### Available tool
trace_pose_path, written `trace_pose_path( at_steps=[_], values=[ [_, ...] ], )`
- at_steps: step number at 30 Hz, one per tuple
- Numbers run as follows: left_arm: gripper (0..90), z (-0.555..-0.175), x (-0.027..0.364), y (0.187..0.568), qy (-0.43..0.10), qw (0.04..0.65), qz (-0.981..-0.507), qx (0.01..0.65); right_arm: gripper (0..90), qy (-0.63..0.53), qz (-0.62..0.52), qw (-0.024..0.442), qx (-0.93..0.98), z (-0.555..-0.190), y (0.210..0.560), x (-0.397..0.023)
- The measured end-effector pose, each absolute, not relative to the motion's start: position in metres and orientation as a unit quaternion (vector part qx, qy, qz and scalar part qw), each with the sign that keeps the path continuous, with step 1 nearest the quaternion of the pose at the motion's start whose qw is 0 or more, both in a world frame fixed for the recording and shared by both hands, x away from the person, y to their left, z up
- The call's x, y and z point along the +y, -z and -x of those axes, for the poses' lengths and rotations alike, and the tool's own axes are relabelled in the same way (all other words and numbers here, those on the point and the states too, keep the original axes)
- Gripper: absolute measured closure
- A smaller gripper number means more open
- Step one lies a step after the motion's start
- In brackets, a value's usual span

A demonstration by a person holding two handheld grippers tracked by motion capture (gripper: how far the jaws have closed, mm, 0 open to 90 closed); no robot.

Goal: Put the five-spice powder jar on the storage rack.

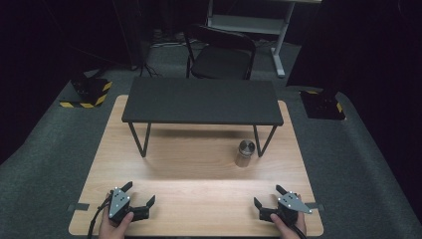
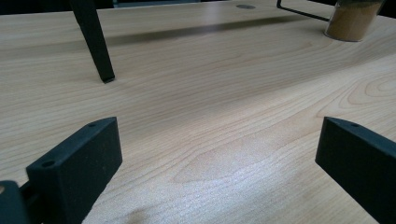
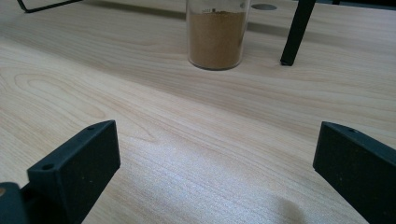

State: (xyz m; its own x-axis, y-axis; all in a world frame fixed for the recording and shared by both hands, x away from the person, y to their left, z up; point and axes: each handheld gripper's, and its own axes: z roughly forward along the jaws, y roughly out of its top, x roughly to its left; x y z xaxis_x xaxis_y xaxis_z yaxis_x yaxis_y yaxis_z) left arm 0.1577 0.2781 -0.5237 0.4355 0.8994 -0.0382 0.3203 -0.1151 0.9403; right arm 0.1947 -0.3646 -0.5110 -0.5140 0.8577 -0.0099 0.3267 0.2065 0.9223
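Note:
A clear jar of brown powder with a metal lid (image 1: 245,152) stands on the wooden table (image 1: 199,164), beside the right front leg of a low black shelf (image 1: 201,101). The same jar (image 3: 216,33) rises ahead in the right gripper view and shows at the top right in the left gripper view (image 2: 352,21). My left gripper (image 1: 139,193) rests near the table's front left edge, jaws wide apart, nothing between them (image 2: 219,163). Near the front right edge my right gripper (image 1: 268,195) is held the same way, open and empty (image 3: 217,163).
The black shelf stands on thin metal legs (image 2: 95,42) across the back half of the table. A black chair (image 1: 221,52) sits behind the table on grey carpet. Black blocks with yellow stripes (image 1: 89,92) lie on the floor at both sides.

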Motion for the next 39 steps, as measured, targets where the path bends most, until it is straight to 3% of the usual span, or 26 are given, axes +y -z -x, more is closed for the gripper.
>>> trace_pose_path(
  at_steps=[27,39],
  values=[
    [0.7,-0.157,0.283,0.524,-0.284,0.502,-0.687,0.442,0.5,-0.476,-0.411,0.288,0.722,-0.193,0.511,-0.361],
    [0.7,-0.157,0.284,0.526,-0.286,0.505,-0.686,0.439,0.5,-0.497,-0.417,0.287,0.705,-0.197,0.496,-0.360]
  ],
)
